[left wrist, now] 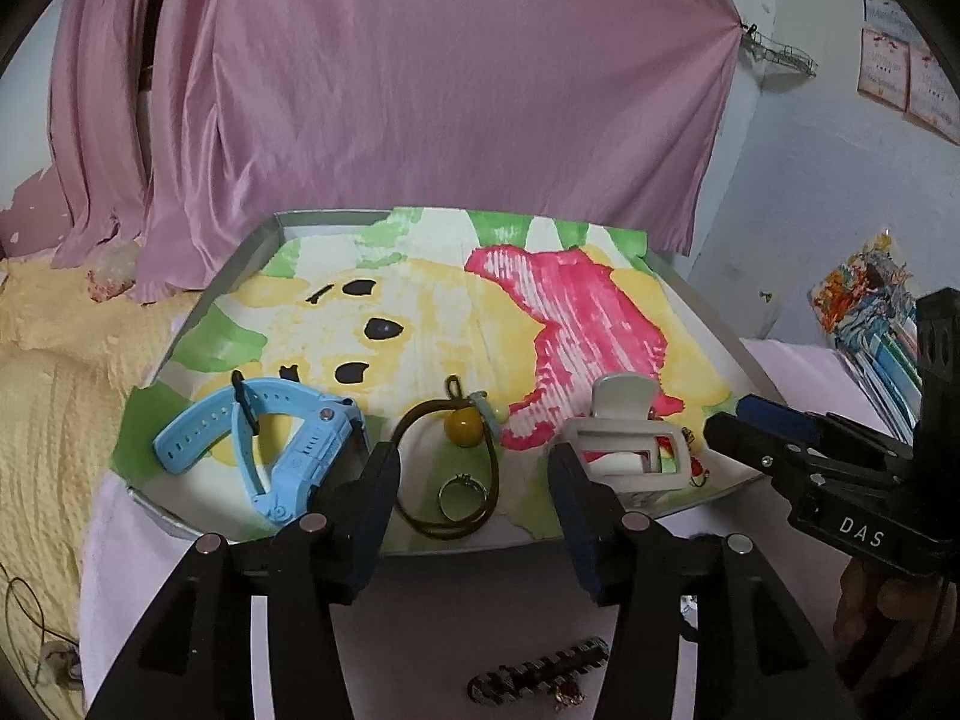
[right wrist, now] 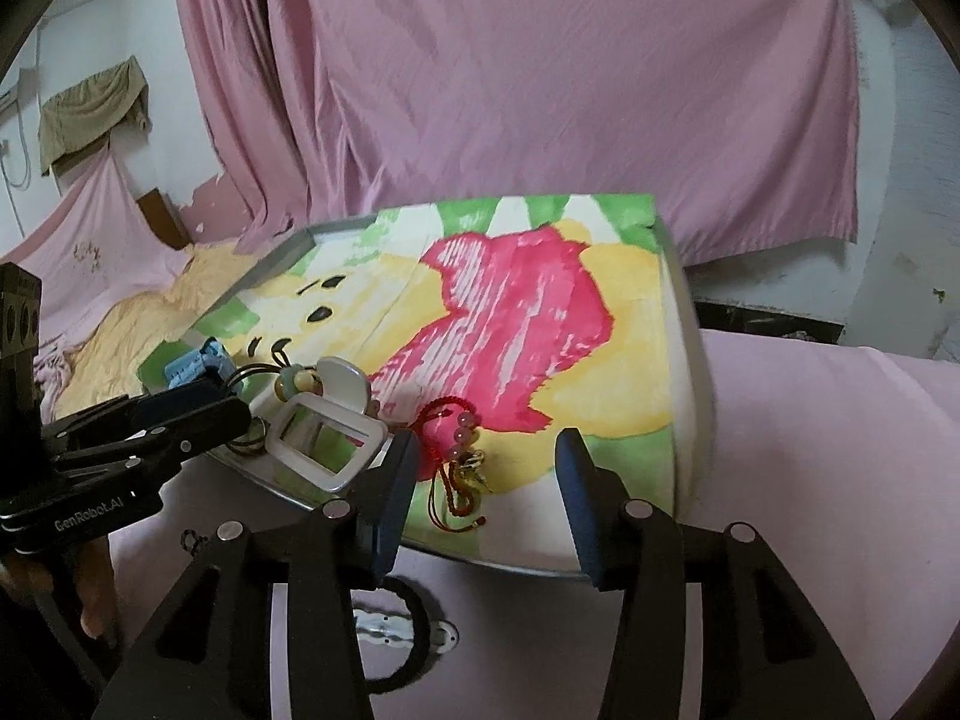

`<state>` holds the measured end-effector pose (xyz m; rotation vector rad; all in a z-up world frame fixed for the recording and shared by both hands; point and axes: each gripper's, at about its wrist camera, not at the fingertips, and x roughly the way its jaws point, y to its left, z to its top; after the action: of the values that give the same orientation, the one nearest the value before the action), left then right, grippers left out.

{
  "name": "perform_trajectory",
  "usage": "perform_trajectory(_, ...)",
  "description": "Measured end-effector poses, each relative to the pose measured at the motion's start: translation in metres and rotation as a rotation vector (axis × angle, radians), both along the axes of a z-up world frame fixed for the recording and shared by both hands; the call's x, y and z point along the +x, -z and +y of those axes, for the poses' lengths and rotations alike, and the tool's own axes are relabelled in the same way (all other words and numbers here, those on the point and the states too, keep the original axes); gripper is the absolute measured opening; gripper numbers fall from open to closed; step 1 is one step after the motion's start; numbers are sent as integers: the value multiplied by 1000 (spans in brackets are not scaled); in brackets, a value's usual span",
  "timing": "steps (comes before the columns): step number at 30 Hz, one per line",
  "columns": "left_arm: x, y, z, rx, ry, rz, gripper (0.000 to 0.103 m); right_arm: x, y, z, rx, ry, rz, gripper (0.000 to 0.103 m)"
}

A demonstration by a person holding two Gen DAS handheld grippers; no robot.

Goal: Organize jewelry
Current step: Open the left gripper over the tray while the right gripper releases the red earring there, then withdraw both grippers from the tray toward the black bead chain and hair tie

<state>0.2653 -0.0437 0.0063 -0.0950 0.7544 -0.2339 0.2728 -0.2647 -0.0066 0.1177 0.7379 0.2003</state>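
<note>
Both units idle over the near edge of the tray [left wrist: 240, 267], nothing held. Left hand-held gripper [left wrist: 474, 480] has its jaws wide; so does the right hand-held gripper [right wrist: 486, 480].

Already on the tray's painted liner: blue watch [left wrist: 264, 444], cord necklace [left wrist: 456, 480] with a yellow bead, ring [left wrist: 461, 491] lying inside the cord loop, white hair claw [left wrist: 624, 444], red tassel charm [right wrist: 456, 450].

Still off the tray, on the pink cloth in front: a toothed hair clip [left wrist: 540, 672] below the left jaws, and a metal clip [right wrist: 402, 630] with a dark loop around it under the right jaws, partly hidden by the fingers.

My read on handling:
- Ring is small, hard and slick; likely to skate. Pinch across the band.
- Cord is limp and light; take it at the bead or knot, and expect it to drag the ring.
- Claw is rigid plastic; grip across the frame.
- Tassel is soft; take the bead cluster.

Ring and cord sit right between the left fingertips, slightly ahead. Tassel sits between the right fingertips, nearer the left one.
</note>
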Motion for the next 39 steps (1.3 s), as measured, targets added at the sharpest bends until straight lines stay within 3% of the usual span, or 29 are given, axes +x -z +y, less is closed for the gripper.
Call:
perform_trajectory(3,-7,-4,2,-11,-10,-19,52,-11,-6,-4,5,32,-45,48)
perform_trajectory(5,-13,-7,5,-18,-21,-41,65,-19,-10,-6,4,52,-86,62)
perform_trajectory(8,-23,-12,8,-27,-48,-83,78,-29,-16,-10,13,70,-131,72)
perform_trajectory(12,-37,-19,15,-53,-74,-139,86,-45,-25,-14,28,84,-193,91)
perform_trajectory(13,-40,-20,17,-57,-79,-147,93,-51,-27,-14,28,85,-213,94)
perform_trajectory(14,-44,-21,18,-63,-88,-163,97,-56,-29,-14,26,87,-230,95)
perform_trajectory(26,-96,-32,23,-40,-102,-341,102,-113,-46,-11,-16,112,-381,100)
perform_trajectory(39,-127,-30,20,13,-73,-363,102,-138,-43,-8,-44,100,-385,100)
